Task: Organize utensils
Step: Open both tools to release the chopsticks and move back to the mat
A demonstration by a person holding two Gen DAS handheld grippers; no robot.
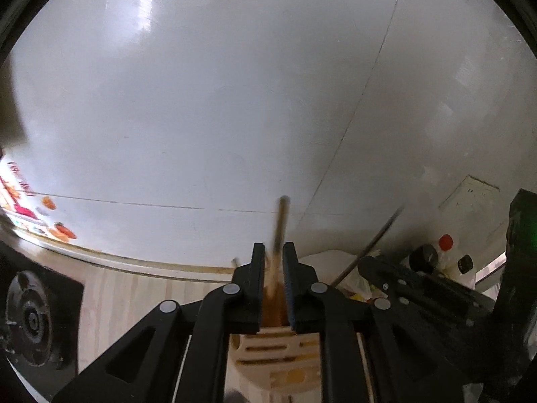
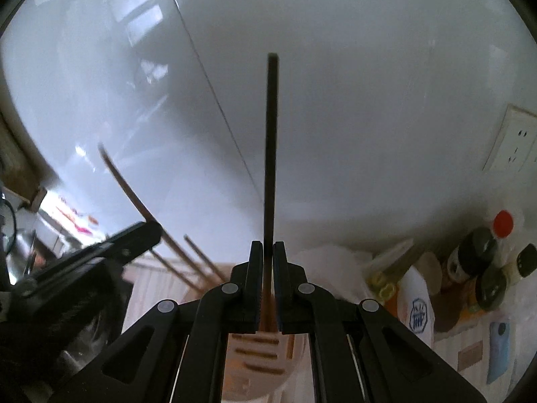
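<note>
Left wrist view first: the left tongs are seen from behind, jaws a little apart, and a blurred wooden chopstick stands up between them. Whether the pads actually press on it cannot be told, since the stick is smeared by motion. Directly below the tongs a pale slotted utensil holder is seen on the wooden desk. Off to the right the right tongs are caught side-on, with a thin dark stick rising from them. A black stove burner is seen at the far left, and jars and bottles are clustered against the white wall at the right.

Over to the right wrist view: the right tongs are pressed together on a dark chopstick, which is held upright and runs high against the wall. The slotted holder sits just beneath these jaws too. At the left the other tongs are glimpsed, blurred, with brown sticks slanting near them. A wall socket is seen at the right edge.
</note>
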